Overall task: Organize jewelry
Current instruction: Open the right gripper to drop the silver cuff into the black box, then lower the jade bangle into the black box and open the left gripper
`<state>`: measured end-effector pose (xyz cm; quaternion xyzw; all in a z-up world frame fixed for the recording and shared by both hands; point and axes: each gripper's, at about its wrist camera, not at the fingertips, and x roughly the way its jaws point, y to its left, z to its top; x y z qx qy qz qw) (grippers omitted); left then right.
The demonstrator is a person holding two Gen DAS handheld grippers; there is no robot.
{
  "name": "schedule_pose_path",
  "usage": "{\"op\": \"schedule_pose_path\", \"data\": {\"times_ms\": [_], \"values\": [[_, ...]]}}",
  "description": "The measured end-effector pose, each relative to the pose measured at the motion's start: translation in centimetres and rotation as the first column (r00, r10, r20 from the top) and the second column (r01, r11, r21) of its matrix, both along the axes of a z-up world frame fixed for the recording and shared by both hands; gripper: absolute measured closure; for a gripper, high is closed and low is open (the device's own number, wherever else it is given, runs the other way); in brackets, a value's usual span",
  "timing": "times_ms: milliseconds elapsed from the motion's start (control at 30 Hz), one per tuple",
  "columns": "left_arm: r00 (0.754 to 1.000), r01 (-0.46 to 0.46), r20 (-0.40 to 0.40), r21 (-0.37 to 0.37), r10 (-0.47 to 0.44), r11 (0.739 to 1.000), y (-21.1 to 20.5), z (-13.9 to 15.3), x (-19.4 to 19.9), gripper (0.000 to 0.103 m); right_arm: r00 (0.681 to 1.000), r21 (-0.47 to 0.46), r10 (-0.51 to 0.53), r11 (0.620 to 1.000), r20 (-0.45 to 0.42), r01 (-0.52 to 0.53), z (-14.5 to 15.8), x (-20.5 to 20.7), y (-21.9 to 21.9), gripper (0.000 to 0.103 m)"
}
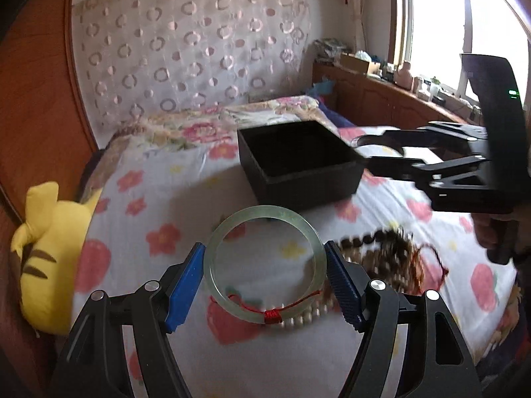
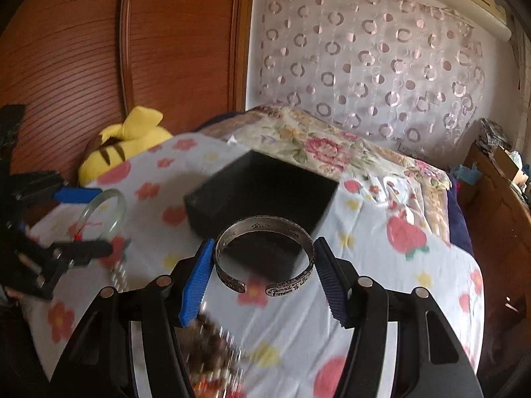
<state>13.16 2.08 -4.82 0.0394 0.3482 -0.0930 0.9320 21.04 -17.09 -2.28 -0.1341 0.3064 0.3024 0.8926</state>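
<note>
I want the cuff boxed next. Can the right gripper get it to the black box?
Probably yes: the right gripper holds the silver cuff bracelet just short of the open black box, with nothing in between.

Glossy jade bangle (image 1: 264, 265), engraved metal cuff (image 2: 264, 255)

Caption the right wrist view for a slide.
Right gripper holds an engraved silver cuff above the open black box.

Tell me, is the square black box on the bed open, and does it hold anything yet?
Open and apparently empty: the square black box has no lid on, and the left wrist view shows only dark interior. Its near inner corner is hidden.
</note>
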Motion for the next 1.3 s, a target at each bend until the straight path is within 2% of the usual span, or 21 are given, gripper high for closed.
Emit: {"op": "schedule_pose_path", "data": {"times_ms": [267,467,900,1167,1300], "values": [[1.000,-0.014,0.000,-0.035,0.014,0.999,0.6,1.0,2.8,0.034,0.998,-0.005,-0.015,1.000,-0.059,0.015,-0.8,4.6,2.2,0.039],[1.000,-0.024,0.005,-0.007,0.024,1.000,0.2,1.4,4.4,0.034,0.998,0.003,-0.030,1.000,-0.055,0.030,-0.9,5.0,2.4,0.030],[1.000,-0.001,0.002,0.021,0.001,1.000,-3.6,2.1,9.4,0.034,0.995,0.068,-0.083,0.994,-0.047,0.086,-1.6,1.5,-4.3,0.030],[0.999,0.010,-0.051,0.038,-0.008,0.999,-5.6,0.9,13.1,0.034,0.994,0.093,-0.092,0.991,-0.057,0.097,-2.5,-0.6,-6.5,0.030],[0.997,0.012,-0.070,0.046,-0.009,0.999,-5.8,0.2,13.1,0.034,0.993,0.101,-0.086,0.991,-0.078,0.094,-3.1,-1.8,-7.0,0.030]]}}
